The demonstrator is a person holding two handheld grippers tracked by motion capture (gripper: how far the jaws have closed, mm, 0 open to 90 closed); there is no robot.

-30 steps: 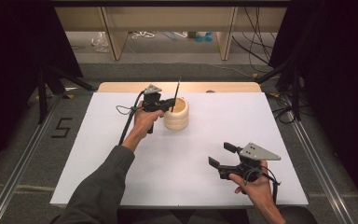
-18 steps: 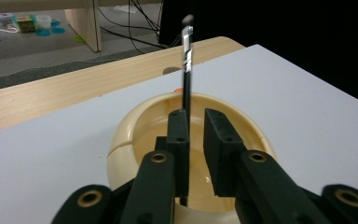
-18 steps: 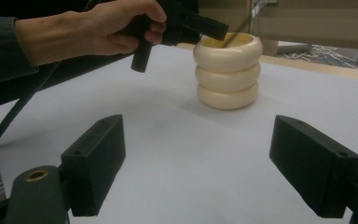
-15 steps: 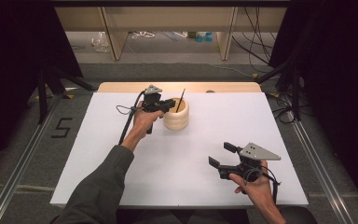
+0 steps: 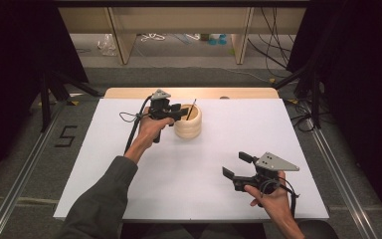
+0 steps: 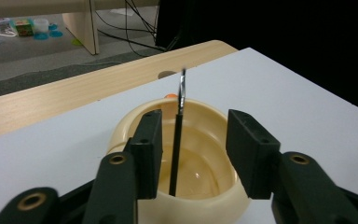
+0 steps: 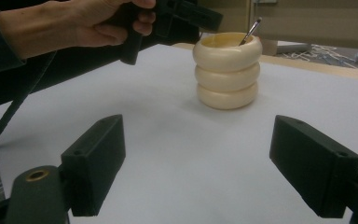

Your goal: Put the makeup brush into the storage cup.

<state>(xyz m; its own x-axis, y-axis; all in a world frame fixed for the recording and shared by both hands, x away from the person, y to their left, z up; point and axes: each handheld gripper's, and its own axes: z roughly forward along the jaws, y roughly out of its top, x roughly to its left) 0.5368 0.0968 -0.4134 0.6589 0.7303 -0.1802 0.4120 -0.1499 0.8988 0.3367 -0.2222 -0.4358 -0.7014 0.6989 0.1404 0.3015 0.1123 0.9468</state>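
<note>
White-topped table (image 5: 129, 164) with one holder on it

We see a cream ribbed pot (image 5: 188, 124) standing upright on the white sheet toward the far side, with a light wooden edge (image 5: 129, 92) showing beyond the sheet.

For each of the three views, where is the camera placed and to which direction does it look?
High view: above the person's side, looking forward and down on the white table; forearms, both grippers.
Left gripper view: on the left gripper, facing the cream holder and thin brush.
Right gripper view: on the right gripper, low, facing forward.
All share the holder.
</note>
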